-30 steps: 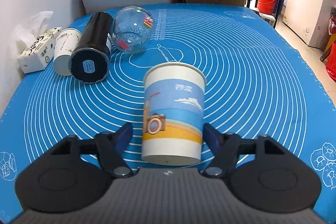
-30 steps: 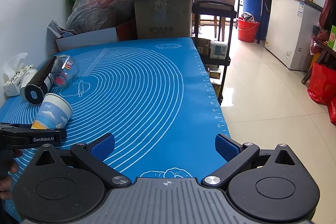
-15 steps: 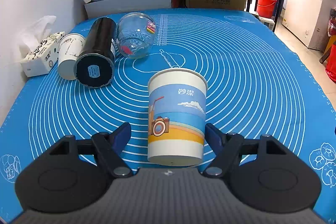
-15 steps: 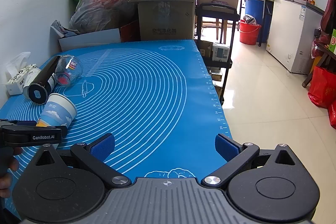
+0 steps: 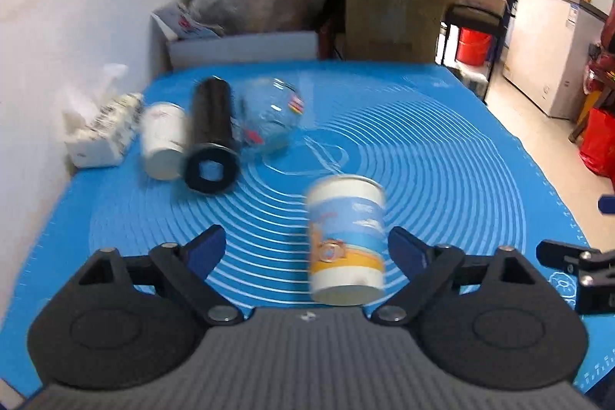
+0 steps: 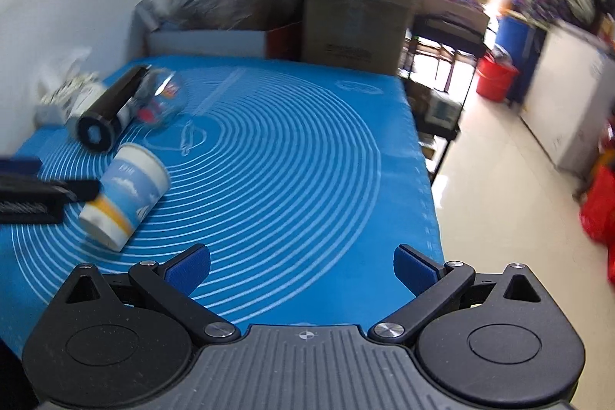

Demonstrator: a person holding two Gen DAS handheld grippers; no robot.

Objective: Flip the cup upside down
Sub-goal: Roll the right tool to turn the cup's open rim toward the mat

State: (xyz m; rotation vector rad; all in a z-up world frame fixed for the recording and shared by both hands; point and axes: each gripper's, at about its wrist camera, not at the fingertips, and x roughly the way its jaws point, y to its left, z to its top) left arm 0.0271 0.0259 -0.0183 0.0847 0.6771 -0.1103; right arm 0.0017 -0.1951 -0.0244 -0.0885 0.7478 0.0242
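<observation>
My left hand-held gripper is spread wide around the paper cup (blurred), untouched; right hand-held gripper gapes at five o'clock.

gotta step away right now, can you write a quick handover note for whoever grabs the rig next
Left tongs: open, empty, pads on either side of the paper cup with gaps showing; the cup sits off-centre, near the right pad.
Right tongs: open, empty, held over the blue mat, away from the cup.
Cup: standing on the mat, wide rim up, narrow base down. It looks tilted in the right wrist view, but both frames are blurred and fisheye, so its lean is uncertain.
Done: left tongs lined up around the cup.
Left: close on the cup, lift, turn it over, set it rim down.
</observation>
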